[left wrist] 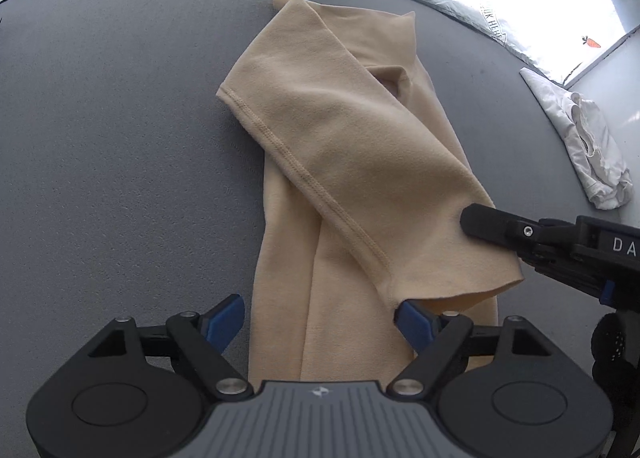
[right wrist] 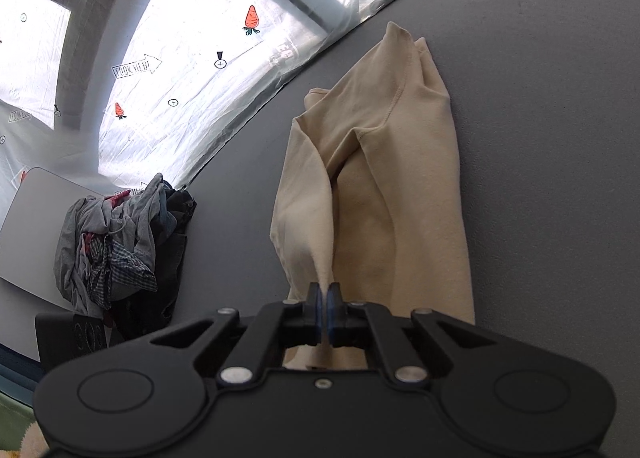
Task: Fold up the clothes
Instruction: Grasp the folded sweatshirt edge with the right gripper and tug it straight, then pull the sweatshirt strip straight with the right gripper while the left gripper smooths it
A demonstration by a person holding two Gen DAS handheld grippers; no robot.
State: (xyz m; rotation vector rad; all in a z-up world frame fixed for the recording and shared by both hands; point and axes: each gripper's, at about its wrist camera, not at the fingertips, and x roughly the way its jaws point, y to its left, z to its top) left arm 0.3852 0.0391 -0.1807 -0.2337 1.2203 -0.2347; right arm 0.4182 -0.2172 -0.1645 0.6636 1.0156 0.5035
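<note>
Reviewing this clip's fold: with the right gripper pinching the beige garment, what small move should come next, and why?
Probably carry the right gripper, shut on the beige garment's lifted edge, a little further across and lay the flap flat. That fold hangs raised and skewed over the lower layer, while the left gripper stands open, holding nothing.

Data-collection room: grey table (left wrist: 100, 97), marker-printed plastic sheeting (right wrist: 192, 69) over windows, clothes pile (right wrist: 120, 242)
</note>
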